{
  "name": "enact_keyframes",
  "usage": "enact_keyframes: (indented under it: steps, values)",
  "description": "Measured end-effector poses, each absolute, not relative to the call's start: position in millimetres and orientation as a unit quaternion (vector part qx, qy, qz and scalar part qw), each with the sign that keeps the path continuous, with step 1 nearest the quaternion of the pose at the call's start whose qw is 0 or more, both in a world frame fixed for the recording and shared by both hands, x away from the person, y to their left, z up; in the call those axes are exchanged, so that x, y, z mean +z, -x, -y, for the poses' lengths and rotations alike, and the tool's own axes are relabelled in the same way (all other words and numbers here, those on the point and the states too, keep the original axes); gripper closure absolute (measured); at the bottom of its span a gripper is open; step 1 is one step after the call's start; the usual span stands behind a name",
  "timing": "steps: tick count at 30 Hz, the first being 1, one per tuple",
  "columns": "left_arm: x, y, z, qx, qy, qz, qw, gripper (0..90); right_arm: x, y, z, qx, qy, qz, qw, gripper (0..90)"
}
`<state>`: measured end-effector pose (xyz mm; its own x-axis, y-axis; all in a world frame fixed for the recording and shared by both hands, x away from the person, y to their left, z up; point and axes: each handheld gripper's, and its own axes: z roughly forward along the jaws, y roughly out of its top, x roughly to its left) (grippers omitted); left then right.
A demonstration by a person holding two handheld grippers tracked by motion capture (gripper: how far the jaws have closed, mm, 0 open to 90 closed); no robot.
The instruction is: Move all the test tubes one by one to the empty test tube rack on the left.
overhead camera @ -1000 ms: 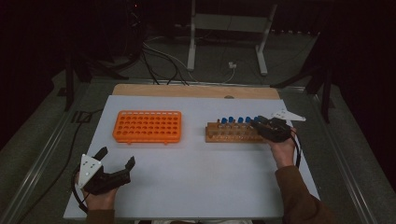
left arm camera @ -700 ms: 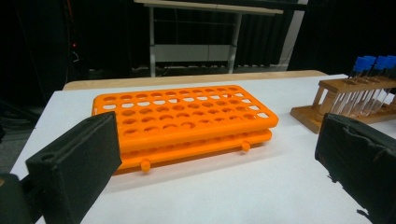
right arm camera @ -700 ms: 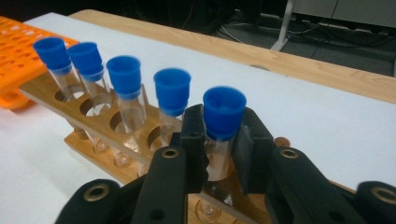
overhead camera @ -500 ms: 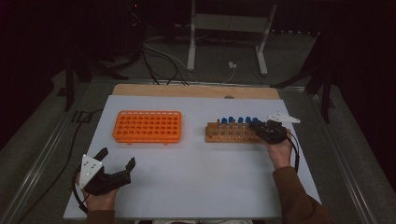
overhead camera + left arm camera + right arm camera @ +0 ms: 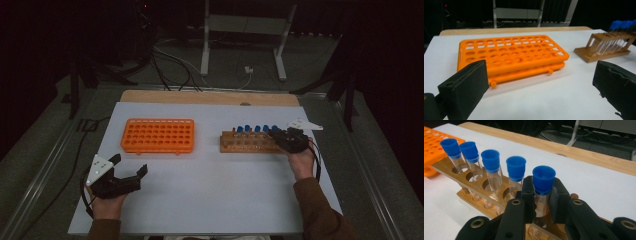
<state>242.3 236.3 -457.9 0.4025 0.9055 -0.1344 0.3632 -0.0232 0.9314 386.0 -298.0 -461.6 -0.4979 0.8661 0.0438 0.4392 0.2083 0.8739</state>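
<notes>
Wooden rack (image 5: 477, 185) holding five blue-capped tubes, right claw (image 5: 541, 195) clenched on the end tube (image 5: 543, 187), left claw (image 5: 536, 87) released

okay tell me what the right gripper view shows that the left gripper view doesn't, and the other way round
The right gripper view alone shows the right gripper shut on the nearest blue-capped tube, which stands in the wooden rack. The left gripper view alone shows the left gripper with its jaws wide apart over bare white tabletop. Both show the orange rack, the wooden rack and the blue caps.
</notes>
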Motion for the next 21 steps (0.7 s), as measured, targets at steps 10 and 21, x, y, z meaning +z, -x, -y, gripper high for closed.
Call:
enact_keyframes:
  steps: [10, 21]
  values:
    - [-443, -251, -230, 0.265, -0.682, -0.436, 0.525, 1.1, -451, -383, 299, 0.454, -0.442, -0.736, 0.238, 76.5]
    - [-427, -270, -218, 0.270, -0.685, -0.430, 0.523, 1.1, -431, -379, 300, 0.461, -0.434, -0.733, 0.247, 76.5]
